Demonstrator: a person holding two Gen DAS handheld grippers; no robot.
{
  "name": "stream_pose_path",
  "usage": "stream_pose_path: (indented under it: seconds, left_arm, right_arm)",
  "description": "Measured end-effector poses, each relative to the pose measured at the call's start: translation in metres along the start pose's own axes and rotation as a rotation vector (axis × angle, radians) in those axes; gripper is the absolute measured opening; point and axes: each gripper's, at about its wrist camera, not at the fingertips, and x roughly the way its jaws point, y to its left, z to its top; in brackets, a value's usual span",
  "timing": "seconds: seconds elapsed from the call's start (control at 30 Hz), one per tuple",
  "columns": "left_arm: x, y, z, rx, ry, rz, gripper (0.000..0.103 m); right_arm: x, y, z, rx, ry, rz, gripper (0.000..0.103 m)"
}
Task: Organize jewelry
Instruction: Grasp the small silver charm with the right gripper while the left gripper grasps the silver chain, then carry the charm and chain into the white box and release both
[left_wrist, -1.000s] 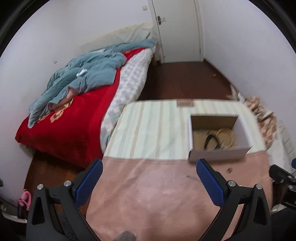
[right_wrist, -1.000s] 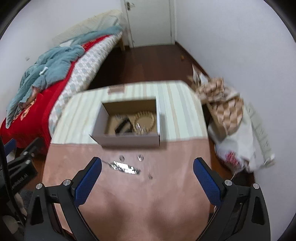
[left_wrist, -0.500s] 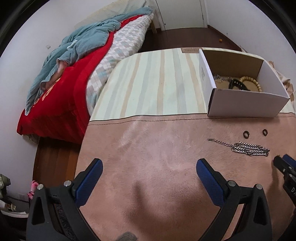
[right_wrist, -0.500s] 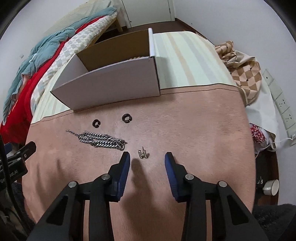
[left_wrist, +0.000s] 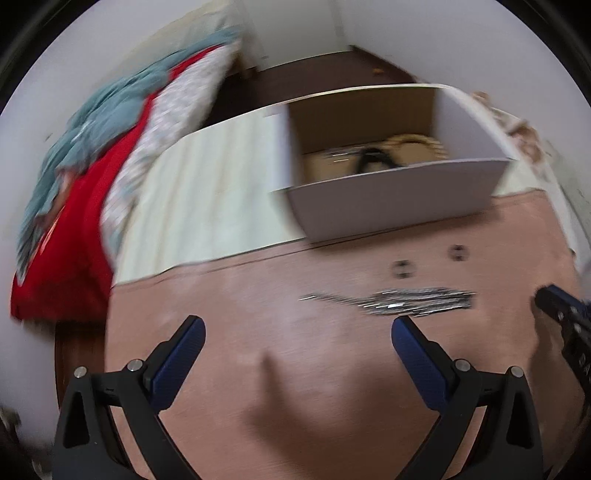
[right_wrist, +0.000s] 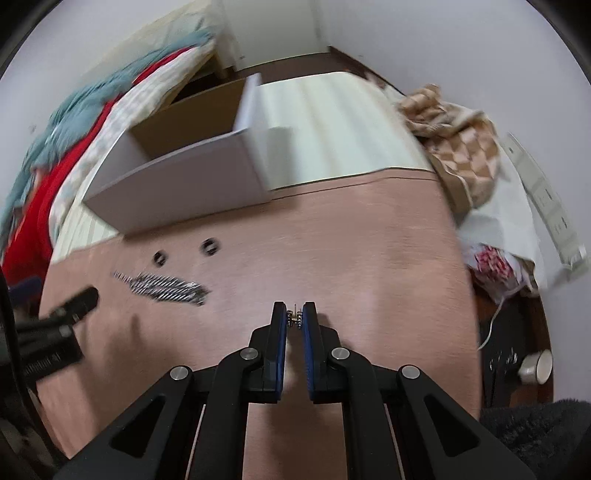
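Note:
My right gripper (right_wrist: 294, 318) is shut on a small metal earring (right_wrist: 295, 317) just above the pink tabletop. A silver chain (right_wrist: 168, 288) and two small dark rings (right_wrist: 209, 246) lie to its left; the chain also shows in the left wrist view (left_wrist: 406, 301), as do the rings (left_wrist: 403, 268). My left gripper (left_wrist: 297, 341) is open and empty, just short of the chain. A white cardboard box (left_wrist: 399, 201) holding beads and a dark bracelet (left_wrist: 373, 155) stands behind; it also shows in the right wrist view (right_wrist: 177, 184).
A striped cloth (right_wrist: 332, 125) covers the table's far half. A bed with a red blanket (left_wrist: 74, 206) is to the left. A checked bag (right_wrist: 461, 147) and a power strip (right_wrist: 546, 199) lie off the table's right side.
My right gripper has closed on the small earring. My left gripper has moved forward and right, nearer the chain and the box. Both views are motion-blurred.

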Motion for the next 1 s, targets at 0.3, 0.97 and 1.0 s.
stream_pose_path:
  seconds: [0.3,0.97,1.0]
  left_arm:
    - [0.011,-0.083,0.015,0.140,0.026,-0.151,0.081]
    - [-0.016,-0.050,0.020,0.070,-0.018,-0.288,0.006]
    - [-0.020,-0.045,0.020,0.061,-0.025,-0.291,0.006]
  right_arm:
    - [-0.008,-0.042,0.007,0.098,-0.031,-0.029,0.009]
    - [-0.027,-0.045,0.011,0.147,-0.078,0.011,0.009]
    - [-0.029,-0.044,0.012,0.147,-0.083,0.017,0.009]
